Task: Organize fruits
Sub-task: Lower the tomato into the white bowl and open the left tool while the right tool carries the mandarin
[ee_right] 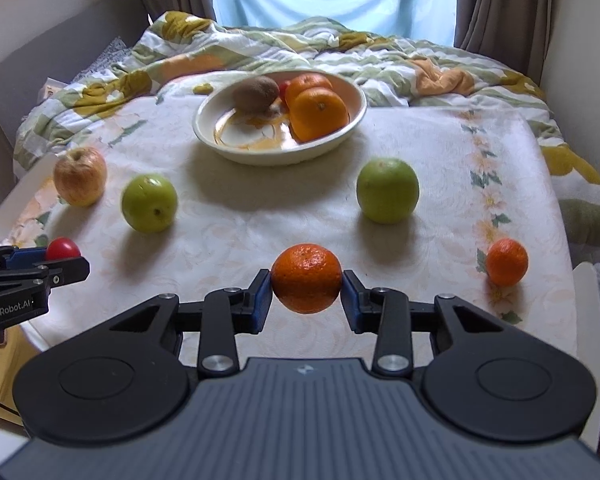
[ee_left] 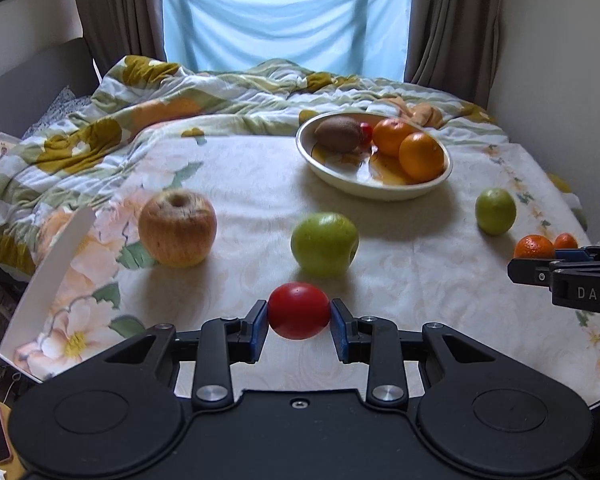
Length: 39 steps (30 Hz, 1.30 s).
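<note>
My left gripper (ee_left: 299,312) is shut on a red tomato (ee_left: 299,310), held at the table's near left; it also shows in the right wrist view (ee_right: 62,249). My right gripper (ee_right: 307,280) is shut on a mandarin (ee_right: 307,278) at the near right; that mandarin shows in the left wrist view (ee_left: 533,246). A cream bowl (ee_right: 236,148) at the back holds a kiwi (ee_right: 256,93), two oranges (ee_right: 318,113) and a small red fruit. On the cloth lie a red-yellow apple (ee_left: 177,229), two green apples (ee_left: 325,244) (ee_right: 387,190) and a small mandarin (ee_right: 506,261).
The table carries a floral cloth (ee_left: 260,184) with a white raised edge (ee_left: 56,256) at the left. A rumpled floral quilt (ee_right: 380,56) lies behind it, below a curtained window. A wall stands close on the right.
</note>
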Each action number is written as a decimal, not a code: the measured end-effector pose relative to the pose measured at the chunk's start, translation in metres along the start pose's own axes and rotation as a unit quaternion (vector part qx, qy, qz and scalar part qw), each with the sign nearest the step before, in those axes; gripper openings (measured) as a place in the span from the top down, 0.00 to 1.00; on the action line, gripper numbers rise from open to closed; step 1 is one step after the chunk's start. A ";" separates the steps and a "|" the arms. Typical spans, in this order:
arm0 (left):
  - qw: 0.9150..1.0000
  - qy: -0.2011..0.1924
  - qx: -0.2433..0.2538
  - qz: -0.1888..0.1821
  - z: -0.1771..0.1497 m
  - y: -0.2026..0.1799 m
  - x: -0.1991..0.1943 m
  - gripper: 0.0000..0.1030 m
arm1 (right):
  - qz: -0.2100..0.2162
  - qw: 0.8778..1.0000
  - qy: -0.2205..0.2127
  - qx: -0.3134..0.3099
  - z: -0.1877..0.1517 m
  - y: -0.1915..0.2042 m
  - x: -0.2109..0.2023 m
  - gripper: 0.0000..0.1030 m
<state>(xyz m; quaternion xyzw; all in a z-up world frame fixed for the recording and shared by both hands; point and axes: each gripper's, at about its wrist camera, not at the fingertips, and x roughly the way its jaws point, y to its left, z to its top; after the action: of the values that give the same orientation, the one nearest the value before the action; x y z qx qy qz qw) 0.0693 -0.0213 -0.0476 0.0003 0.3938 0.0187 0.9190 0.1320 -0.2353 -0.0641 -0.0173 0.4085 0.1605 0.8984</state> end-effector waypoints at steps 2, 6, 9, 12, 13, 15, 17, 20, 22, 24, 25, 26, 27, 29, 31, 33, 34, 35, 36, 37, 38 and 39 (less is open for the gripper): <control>1.000 -0.005 0.004 -0.002 0.008 -0.001 -0.007 0.65 | 0.001 1.000 -0.008 -0.004 0.005 0.002 -0.009 0.49; 1.000 -0.018 0.018 -0.007 0.025 -0.004 -0.019 0.65 | 0.005 1.000 -0.023 -0.010 0.018 0.006 -0.027 0.49; 0.999 -0.024 0.019 -0.012 0.037 -0.004 -0.026 0.65 | 0.012 1.000 -0.026 -0.012 0.030 0.006 -0.037 0.49; 0.999 -0.031 0.015 -0.017 0.053 -0.003 -0.030 0.65 | 0.020 0.999 -0.029 -0.017 0.043 0.005 -0.045 0.49; 0.999 -0.034 0.014 -0.019 0.059 -0.003 -0.030 0.65 | 0.024 0.999 -0.031 -0.020 0.048 0.006 -0.048 0.49; 0.999 -0.038 0.011 -0.027 0.069 -0.002 -0.029 0.65 | 0.027 0.999 -0.035 -0.028 0.058 0.006 -0.051 0.49; 0.999 -0.042 0.016 -0.026 0.081 -0.002 -0.025 0.65 | 0.029 0.998 -0.039 -0.033 0.069 0.005 -0.053 0.49; 0.998 -0.043 0.020 -0.029 0.100 -0.001 -0.014 0.65 | 0.027 0.998 -0.046 -0.038 0.086 0.005 -0.052 0.49; 0.998 -0.037 0.014 -0.039 0.112 0.001 -0.005 0.65 | 0.024 0.998 -0.050 -0.041 0.097 0.006 -0.049 0.49; 0.998 -0.035 0.017 -0.040 0.123 0.002 0.004 0.65 | 0.022 0.997 -0.053 -0.044 0.108 0.006 -0.043 0.49; 0.998 -0.034 0.021 -0.040 0.130 0.002 0.009 0.65 | 0.020 0.997 -0.054 -0.045 0.114 0.005 -0.040 0.49; 0.998 -0.033 0.022 -0.041 0.136 0.002 0.014 0.65 | 0.018 0.997 -0.055 -0.044 0.121 0.005 -0.036 0.49; 0.998 -0.033 0.023 -0.043 0.142 0.003 0.020 0.65 | 0.018 0.997 -0.056 -0.043 0.126 0.004 -0.033 0.49; 0.998 -0.032 0.024 -0.046 0.154 0.004 0.031 0.65 | 0.016 0.998 -0.056 -0.040 0.137 0.001 -0.025 0.49; 0.998 -0.029 0.025 -0.050 0.166 0.004 0.042 0.65 | 0.014 0.998 -0.055 -0.038 0.148 -0.001 -0.015 0.49; 0.998 -0.026 0.028 -0.053 0.176 0.002 0.054 0.65 | 0.011 0.998 -0.054 -0.037 0.158 -0.003 -0.005 0.49; 0.998 -0.024 0.031 -0.055 0.181 0.001 0.060 0.65 | 0.011 0.998 -0.054 -0.037 0.163 -0.004 0.000 0.49; 0.998 -0.023 0.034 -0.057 0.186 0.000 0.067 0.65 | 0.010 0.998 -0.053 -0.035 0.168 -0.005 0.005 0.49; 0.997 -0.021 0.036 -0.058 0.190 -0.001 0.073 0.65 | 0.009 0.998 -0.052 -0.033 0.172 -0.007 0.010 0.49; 0.997 -0.018 0.038 -0.061 0.195 -0.002 0.080 0.65 | 0.008 0.998 -0.051 -0.031 0.177 -0.008 0.014 0.49; 0.997 -0.016 0.041 -0.063 0.199 -0.003 0.086 0.65 | 0.007 0.998 -0.049 -0.029 0.181 -0.010 0.019 0.49; 0.997 -0.014 0.043 -0.065 0.203 -0.005 0.093 0.65 | 0.006 0.998 -0.047 -0.028 0.185 -0.012 0.024 0.49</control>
<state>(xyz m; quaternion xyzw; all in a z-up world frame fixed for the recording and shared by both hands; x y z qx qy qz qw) 0.2805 -0.0200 0.0255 0.0147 0.3807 -0.0582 0.9228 0.2854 -0.2096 0.0400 -0.0318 0.3610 0.1780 0.9149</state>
